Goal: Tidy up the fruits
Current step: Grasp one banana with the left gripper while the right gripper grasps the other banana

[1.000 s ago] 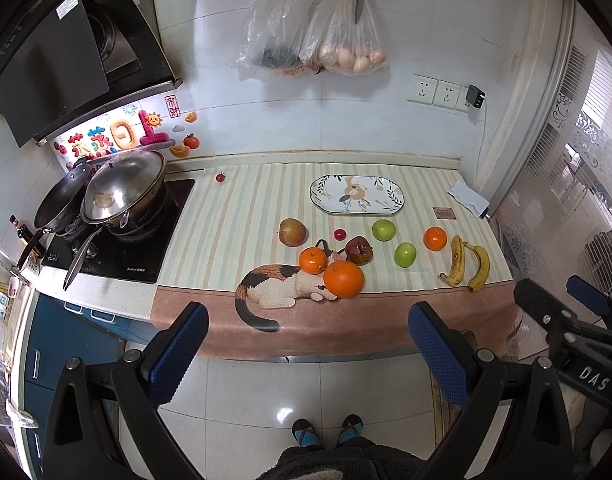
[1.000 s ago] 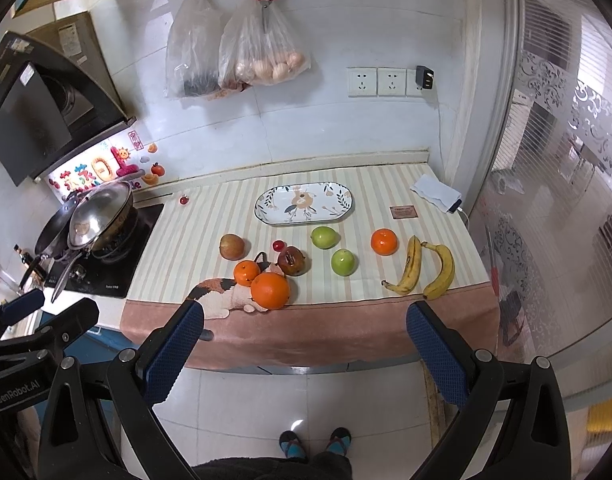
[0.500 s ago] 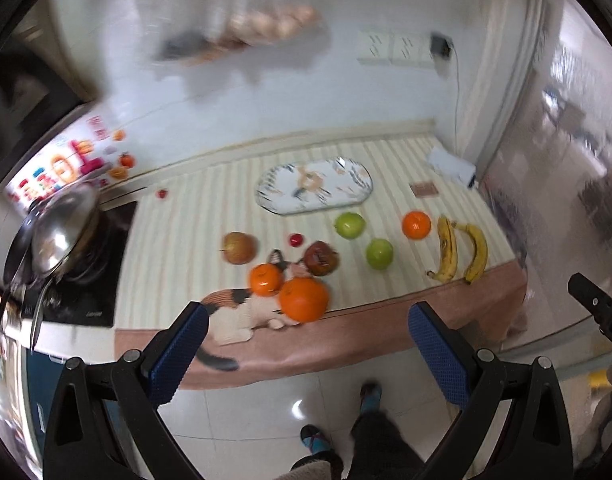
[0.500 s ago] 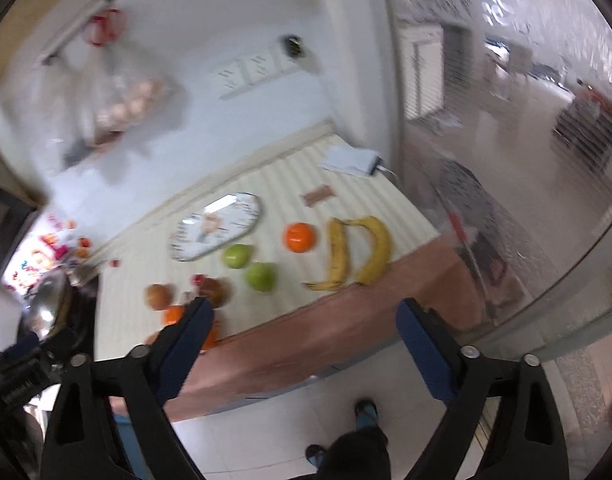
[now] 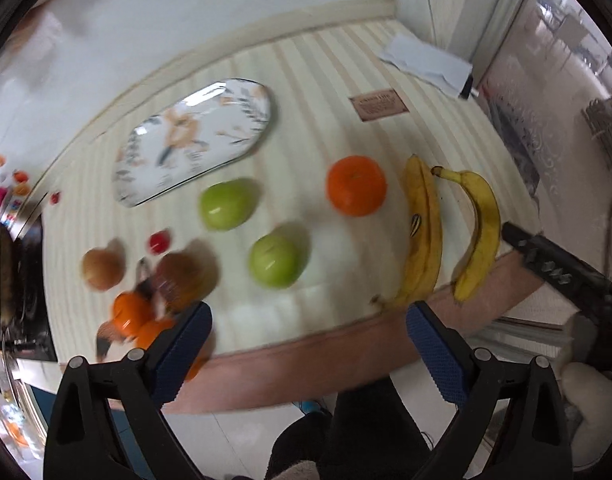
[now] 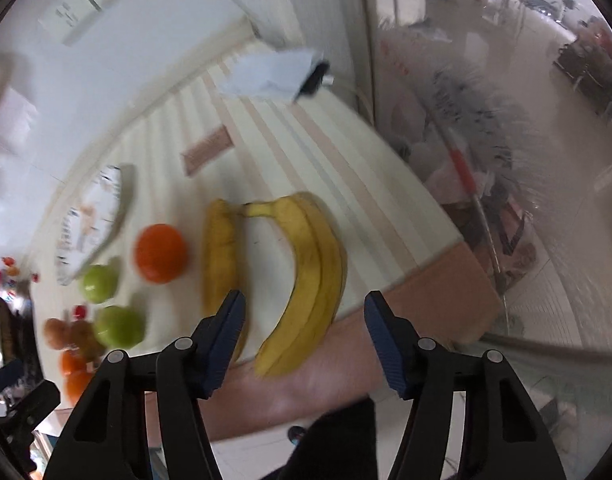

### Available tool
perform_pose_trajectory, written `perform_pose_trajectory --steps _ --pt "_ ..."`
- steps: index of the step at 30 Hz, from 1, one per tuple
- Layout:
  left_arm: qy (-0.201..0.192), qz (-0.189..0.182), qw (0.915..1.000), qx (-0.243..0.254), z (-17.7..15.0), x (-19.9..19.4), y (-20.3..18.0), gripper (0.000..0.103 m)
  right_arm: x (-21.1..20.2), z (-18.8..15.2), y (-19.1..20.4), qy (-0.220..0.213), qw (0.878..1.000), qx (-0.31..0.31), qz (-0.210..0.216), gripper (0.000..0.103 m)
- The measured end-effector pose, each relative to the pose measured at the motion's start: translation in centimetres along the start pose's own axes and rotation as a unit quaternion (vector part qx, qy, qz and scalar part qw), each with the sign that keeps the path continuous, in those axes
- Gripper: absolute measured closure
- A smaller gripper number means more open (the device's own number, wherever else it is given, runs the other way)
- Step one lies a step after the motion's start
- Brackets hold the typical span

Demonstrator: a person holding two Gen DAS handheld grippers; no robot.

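Fruit lies on a striped counter. In the left wrist view: an oval floral plate (image 5: 194,136), two green apples (image 5: 226,204) (image 5: 276,260), an orange (image 5: 355,190), two bananas (image 5: 423,232) (image 5: 479,232), brown fruits (image 5: 102,270) and oranges (image 5: 130,312) at left. My left gripper (image 5: 307,332) is open, over the counter's front edge. My right gripper (image 6: 304,320) is open, just before the right banana (image 6: 309,280), with the other banana (image 6: 220,256) at its left finger. The orange (image 6: 160,252) and green apples (image 6: 100,282) lie left.
A white folded cloth (image 5: 425,64) and a small brown card (image 5: 377,103) lie at the counter's back right. A stove with a pan (image 5: 10,280) is at far left. A glass partition (image 6: 505,120) bounds the right side. The plate also shows in the right view (image 6: 90,220).
Both grippers have moved forward and down toward the counter, the fruit now much closer. The right gripper has swung right to face the bananas. Both stay open.
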State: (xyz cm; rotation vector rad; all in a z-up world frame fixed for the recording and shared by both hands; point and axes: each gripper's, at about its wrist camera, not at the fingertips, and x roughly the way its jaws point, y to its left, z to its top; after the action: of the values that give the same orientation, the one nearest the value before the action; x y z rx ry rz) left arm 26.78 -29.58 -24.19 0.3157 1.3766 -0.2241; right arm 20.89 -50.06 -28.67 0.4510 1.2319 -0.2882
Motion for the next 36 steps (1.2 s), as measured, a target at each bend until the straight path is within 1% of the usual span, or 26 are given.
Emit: perform_pose_trajectory --steps 2,4,5,6,7,8,9,12,14,15,16,18,20,21,22,23,24,25,26,27,29,31,33,34,36 --pt "0.020 -0.008 0.9998 0.005 1.6 1.9 -1.3 0.007 2.7 0.9 0.0 0.025 1.000 0.000 0.000 0.042" --pt "0.041 -0.021 0.9989 0.005 2.9 3.6 -2.4 0.013 4.9 1.6 0.0 0.046 0.999 -0.006 -0.002 0.050" --pt "0.052 -0.028 0.9983 0.007 3.5 4.4 -2.9 0.018 5.9 1.8 -0.1 0.055 0.998 -0.013 -0.010 0.055" --pt "0.060 -0.032 0.9976 0.008 3.8 5.0 -3.4 0.021 6.1 1.8 0.0 0.050 0.998 -0.021 -0.011 0.059" --pt "0.069 -0.037 0.9969 0.011 4.3 5.7 -3.9 0.023 6.0 1.7 0.2 0.046 0.998 -0.030 -0.012 0.061" --pt "0.075 -0.039 0.9963 0.015 4.6 6.1 -4.2 0.024 6.3 1.9 0.2 0.050 0.998 -0.042 -0.010 0.063" --pt "0.079 -0.041 0.9958 0.019 4.9 6.5 -4.8 0.025 6.3 2.0 0.0 0.053 0.998 -0.042 -0.007 0.063" --pt "0.093 -0.050 0.9936 0.039 5.8 7.6 -6.5 0.025 6.1 2.1 -1.2 0.064 0.997 -0.039 -0.016 0.063" --pt "0.120 -0.070 0.9890 0.051 6.1 8.7 -7.8 0.025 5.6 1.8 -2.7 0.076 0.997 -0.027 -0.016 0.063" --pt "0.129 -0.072 0.9875 0.053 6.3 9.1 -8.2 0.025 5.5 1.7 -3.7 0.082 0.996 -0.024 -0.015 0.063" --pt "0.138 -0.074 0.9860 0.058 6.4 9.7 -8.8 0.025 5.4 1.6 -4.2 0.085 0.996 -0.025 -0.017 0.063" --pt "0.149 -0.063 0.9843 0.071 6.7 11.0 -10.0 0.025 5.4 1.5 -5.1 0.093 0.995 -0.030 -0.017 0.063" --pt "0.156 -0.052 0.9829 0.083 6.8 12.3 -10.9 0.025 5.4 1.5 -5.9 0.098 0.995 -0.027 -0.009 0.063" --pt "0.160 -0.047 0.9822 0.087 6.8 12.8 -11.2 0.028 5.5 1.5 -6.1 0.102 0.994 -0.025 -0.004 0.063" --pt "0.165 -0.042 0.9814 0.089 6.7 13.3 -11.5 0.033 5.2 1.6 -6.5 0.105 0.994 -0.023 -0.002 0.063" --pt "0.168 -0.040 0.9810 0.089 6.7 13.7 -11.5 0.048 5.2 1.6 -6.5 0.106 0.994 -0.020 -0.001 0.063" --pt "0.170 -0.044 0.9809 0.084 6.6 13.9 -11.5 0.054 5.2 1.5 -6.4 0.108 0.994 -0.018 -0.001 0.063" --pt "0.162 -0.049 0.9826 0.075 6.7 13.6 -11.3 0.059 5.2 1.5 -6.5 0.110 0.994 -0.015 0.000 0.062" --pt "0.156 -0.044 0.9842 0.072 6.7 13.5 -11.1 0.069 5.4 1.5 -6.3 0.112 0.994 -0.011 0.000 0.062" --pt "0.152 -0.041 0.9851 0.069 6.6 13.2 -10.9 0.071 5.3 1.4 -6.4 0.117 0.993 -0.007 0.001 0.062" --pt "0.155 -0.050 0.9850 0.058 6.0 12.8 -10.1 0.071 5.2 1.5 -6.4 0.123 0.992 -0.004 0.002 0.061" --pt "0.153 -0.050 0.9854 0.057 4.9 12.1 -9.6 0.072 5.0 1.4 -6.5 0.128 0.992 0.002 0.006 0.061" --pt "0.161 -0.054 0.9839 0.056 3.8 11.8 -9.6 0.071 5.0 1.2 -6.4 0.129 0.992 0.003 0.008 0.060" --pt "0.159 -0.056 0.9842 0.056 3.9 11.7 -9.3 0.071 5.1 1.2 -6.5 0.132 0.991 0.002 0.008 0.060" --pt "0.160 -0.054 0.9843 0.054 3.8 11.9 -9.3 0.069 5.3 1.1 -6.2 0.132 0.991 -0.001 0.008 0.056"
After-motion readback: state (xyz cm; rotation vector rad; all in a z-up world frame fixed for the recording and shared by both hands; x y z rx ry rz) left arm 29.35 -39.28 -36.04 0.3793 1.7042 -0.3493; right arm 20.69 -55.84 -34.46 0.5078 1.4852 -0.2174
